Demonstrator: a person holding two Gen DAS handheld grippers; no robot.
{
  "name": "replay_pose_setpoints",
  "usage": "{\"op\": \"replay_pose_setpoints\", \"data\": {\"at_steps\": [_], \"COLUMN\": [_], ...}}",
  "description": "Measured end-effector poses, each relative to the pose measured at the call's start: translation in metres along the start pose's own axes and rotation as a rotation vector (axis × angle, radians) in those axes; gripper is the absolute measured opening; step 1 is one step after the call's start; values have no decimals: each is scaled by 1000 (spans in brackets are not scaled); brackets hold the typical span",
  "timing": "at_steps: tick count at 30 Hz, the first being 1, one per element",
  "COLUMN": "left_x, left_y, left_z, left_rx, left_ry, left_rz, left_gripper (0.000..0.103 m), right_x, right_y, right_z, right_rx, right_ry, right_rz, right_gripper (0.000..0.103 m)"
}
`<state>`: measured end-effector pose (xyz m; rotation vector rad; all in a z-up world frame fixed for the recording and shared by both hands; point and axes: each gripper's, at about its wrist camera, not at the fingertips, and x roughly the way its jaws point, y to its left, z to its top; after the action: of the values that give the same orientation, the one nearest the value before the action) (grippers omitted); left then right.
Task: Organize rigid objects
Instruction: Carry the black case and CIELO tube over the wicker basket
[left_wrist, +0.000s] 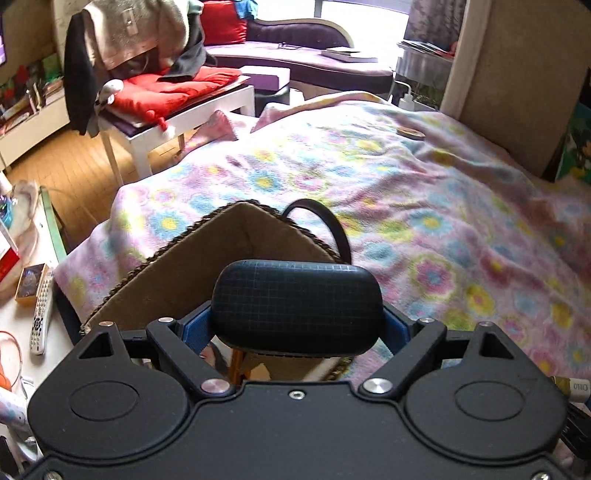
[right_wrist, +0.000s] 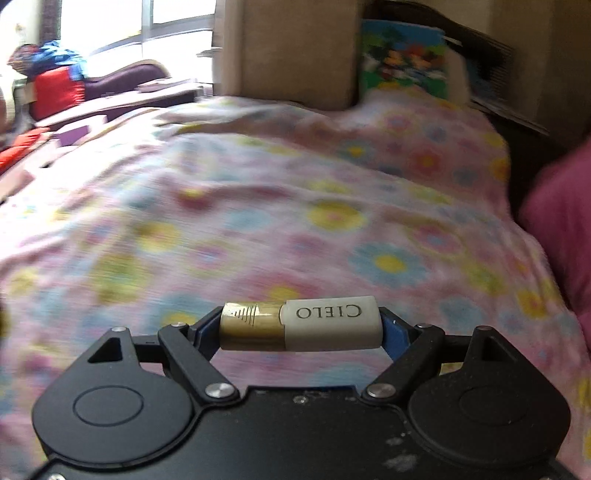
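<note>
My left gripper (left_wrist: 297, 325) is shut on a black hard case (left_wrist: 297, 302) with a grid texture, held above an open brown basket (left_wrist: 207, 273) with a braided rim and a dark handle, standing on the flowered blanket (left_wrist: 424, 192). My right gripper (right_wrist: 299, 328) is shut on a small white and gold tube marked CIELO (right_wrist: 299, 326), held crosswise above the flowered blanket (right_wrist: 258, 206). The same tube's end shows at the right edge of the left wrist view (left_wrist: 574, 387). A small round tin (left_wrist: 410, 133) lies far back on the blanket.
A white remote (left_wrist: 42, 317) and small boxes lie on a surface at the left. A white bench with red cushions (left_wrist: 173, 92) stands beyond the bed. A beige headboard (left_wrist: 517, 74) rises at the right. A pink pillow (right_wrist: 561, 221) lies at the right.
</note>
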<state>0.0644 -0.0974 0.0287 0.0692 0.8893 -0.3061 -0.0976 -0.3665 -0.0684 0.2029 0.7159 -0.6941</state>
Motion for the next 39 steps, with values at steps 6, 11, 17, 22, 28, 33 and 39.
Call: {"op": "replay_pose_setpoints", "data": {"at_steps": [6,11,17,22,28,33,39], "left_x": [4,9,16,21,23,23,24], "left_y": [27,46,59,67,73,76,76], "left_z": [1,1,0,0,0,0,0], "left_rx": [-71,-118,-170,-204,-217,-222,-213], "left_ry": [24,39,66,85,90,92,94], "left_rz": [22,61,81,82,112,114,130], "left_gripper": [85,85,85,85,85,85,85], "right_x": [-44,-73,-92,-93,-93,-86,-83], "right_y": [61,113,165,194,211,212,212], "right_z": [49,79,95,101,103,103,102], "right_rx": [-55,-110,-184,-242,-277,-282,-286], "right_ry": [11,-20,-38,-24,-15,-5,6], "right_rz": [219,372,467,489,499,504,506], "right_gripper": [85,85,85,85,85,85,85]}}
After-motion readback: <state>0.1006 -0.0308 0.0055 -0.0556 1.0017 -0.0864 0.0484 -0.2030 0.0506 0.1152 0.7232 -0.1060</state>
